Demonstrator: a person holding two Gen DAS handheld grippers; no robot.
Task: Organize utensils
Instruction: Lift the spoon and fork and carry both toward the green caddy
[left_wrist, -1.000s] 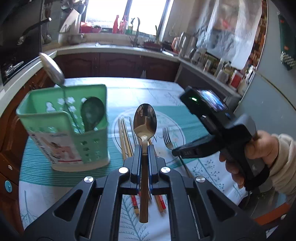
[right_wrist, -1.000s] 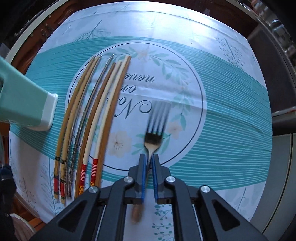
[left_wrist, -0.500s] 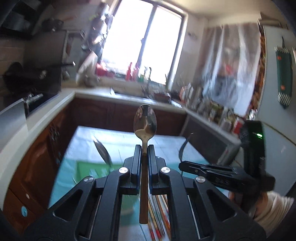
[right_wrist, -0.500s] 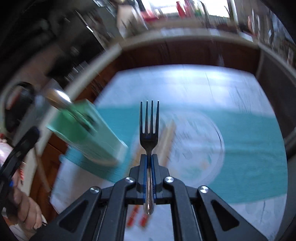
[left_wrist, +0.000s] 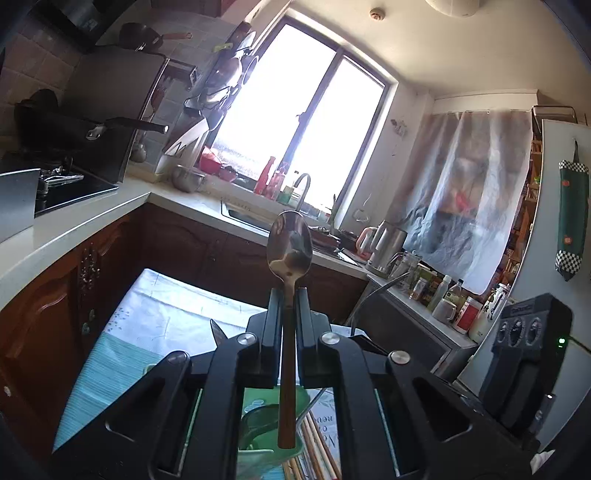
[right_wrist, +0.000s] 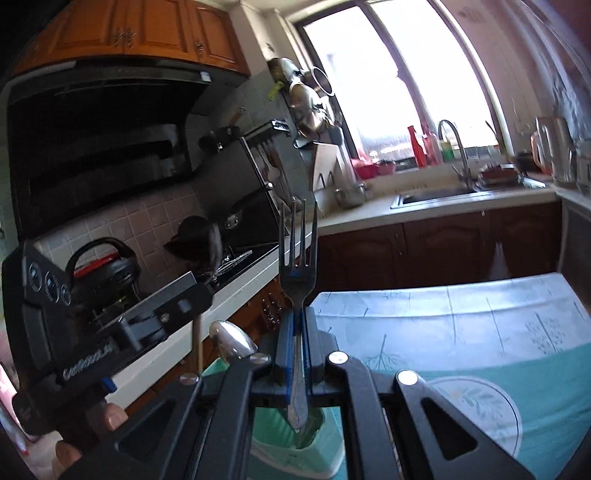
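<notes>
While both tools are aloft, each carries one utensil upright, bowl or tines up, handle hanging down. Left gripper (left_wrist: 290, 295) is clamped on the spoon (left_wrist: 289, 251), pads pressing the neck just below the bowl; the wooden-toned handle drops behind and below the jaws, its end hanging over the green holder (left_wrist: 258, 417) directly underneath. Right gripper (right_wrist: 295, 317) is clamped on the fork (right_wrist: 297, 251) at its neck, tines pointing ahead and up; the fork's handle end hangs just above the holder's mouth, seen below the fingers in the right wrist view (right_wrist: 295, 435). Whether either handle tip has entered the holder I cannot tell.

Other notes: chopsticks (left_wrist: 314, 446) lie on the tablecloth (left_wrist: 159, 317) below and slightly right of the left gripper, not yet collected. A spoon already in the holder (right_wrist: 232, 339) sticks up just left of the right gripper's fingers. The person's left hand (right_wrist: 107, 417) shows at the lower left of the right wrist view, gripping its tool.

Step in hand, as judged: carry-and-insert, with both pieces poised over the holder.

Next move calls for: lowering each handle straight down into a free part of the holder, one at a time so the tools do not knock together, steering clear of the spoon already standing there, then easing the jaws apart only once the handle is well inside. Chopsticks remain for after.
</notes>
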